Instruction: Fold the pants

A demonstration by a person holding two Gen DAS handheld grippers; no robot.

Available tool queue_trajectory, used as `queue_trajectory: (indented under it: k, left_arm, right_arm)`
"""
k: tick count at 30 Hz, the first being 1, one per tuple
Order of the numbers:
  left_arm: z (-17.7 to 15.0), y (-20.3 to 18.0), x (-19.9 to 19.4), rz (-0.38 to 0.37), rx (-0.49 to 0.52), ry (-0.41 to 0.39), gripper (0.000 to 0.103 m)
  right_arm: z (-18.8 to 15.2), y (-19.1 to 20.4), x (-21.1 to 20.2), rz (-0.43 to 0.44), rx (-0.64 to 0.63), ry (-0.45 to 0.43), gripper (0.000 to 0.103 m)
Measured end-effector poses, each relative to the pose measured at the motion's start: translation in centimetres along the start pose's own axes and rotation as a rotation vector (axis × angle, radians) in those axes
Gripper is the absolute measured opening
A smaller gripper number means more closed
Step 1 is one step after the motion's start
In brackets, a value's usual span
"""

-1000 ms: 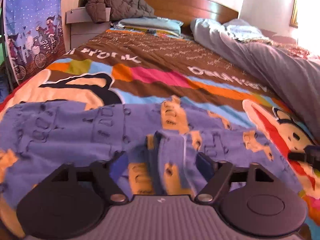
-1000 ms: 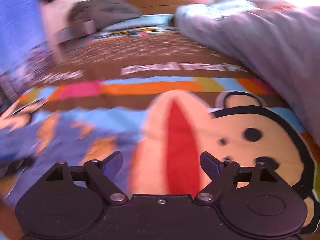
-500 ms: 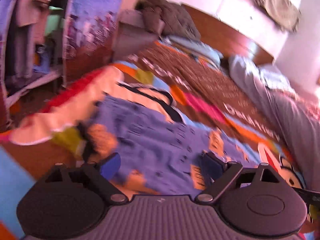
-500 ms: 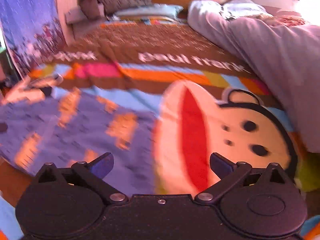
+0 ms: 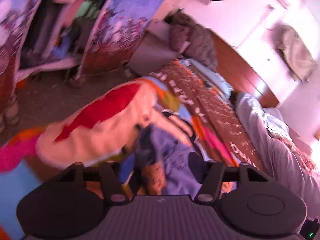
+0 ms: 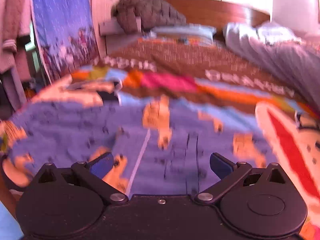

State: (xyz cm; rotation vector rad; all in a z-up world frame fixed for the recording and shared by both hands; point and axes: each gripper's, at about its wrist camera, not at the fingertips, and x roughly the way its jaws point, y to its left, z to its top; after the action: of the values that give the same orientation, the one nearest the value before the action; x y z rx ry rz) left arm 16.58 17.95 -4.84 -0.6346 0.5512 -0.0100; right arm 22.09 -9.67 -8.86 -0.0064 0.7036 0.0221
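The purple pants (image 6: 80, 124) with orange patches lie spread across the cartoon bedspread (image 6: 180, 60). In the left wrist view the picture is tilted, and the pants' bunched end (image 5: 172, 152) sits at the bed's edge, right between the fingers of my left gripper (image 5: 162, 166). Its jaws are closing around that fabric; I cannot see the pads pressing on it. My right gripper (image 6: 162, 164) hangs over the middle of the pants. It is open wide, with only flat cloth below it.
A grey duvet (image 6: 280, 56) is heaped along the bed's right side, with pillows and a brown quilt at the wooden headboard (image 6: 210, 10). Left of the bed are bare floor (image 5: 50, 100), a nightstand and a blue printed curtain (image 6: 60, 30).
My left gripper swung left along the pants to their end and rolled, and its jaws narrowed. My right gripper slid left from the monkey print to over the pants and opened wider.
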Motion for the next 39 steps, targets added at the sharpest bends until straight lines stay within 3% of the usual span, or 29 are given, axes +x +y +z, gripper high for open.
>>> queue_trajectory:
  k: [3, 8, 11, 17, 22, 26, 27, 30, 34, 39]
  left_arm:
    - [0.3, -0.8, 1.3, -0.017, 0.056, -0.022, 0.054]
    - [0.3, 0.9, 2.8, 0.048, -0.076, 0.028, 0.054]
    - [0.4, 2.1, 3.1, 0.032, -0.145, 0.045, 0.054]
    - [0.4, 2.7, 2.7, 0.030, -0.178, 0.060, 0.054]
    - [0.1, 3.0, 2.2, 0.041, -0.206, 0.096, 0.065]
    - [-0.1, 2.3, 2.6, 0.059, -0.152, 0.095, 0.068]
    - [-0.1, 2.1, 2.7, 0.066, -0.145, 0.090, 0.063]
    - [-0.2, 1.8, 3.3, 0.111, -0.124, 0.085, 0.023]
    - [-0.2, 1.6, 3.3, 0.108, -0.132, 0.064, 0.018]
    - [-0.6, -0.9, 2.1, 0.104, -0.012, -0.024, 0.017]
  right_arm:
    - [0.0, -1.4, 0.4, -0.022, 0.092, 0.000, 0.102]
    - [0.1, -1.2, 1.3, -0.018, 0.089, 0.021, 0.102]
    - [0.0, -0.9, 1.4, -0.024, 0.072, 0.018, 0.102]
    - [-0.4, -1.4, 0.9, -0.012, 0.088, 0.004, 0.102]
    - [-0.4, -1.2, 0.8, -0.002, 0.084, 0.000, 0.102]
    - [-0.3, -1.3, 0.8, 0.006, 0.086, -0.005, 0.102]
    - [-0.3, -1.3, 0.8, 0.007, 0.086, -0.005, 0.102]
    - [-0.4, -1.4, 0.7, 0.009, 0.087, -0.005, 0.102]
    - [-0.4, -1.3, 0.8, 0.003, 0.079, 0.002, 0.102]
    - [-0.4, -0.6, 1.3, -0.019, 0.044, 0.036, 0.102]
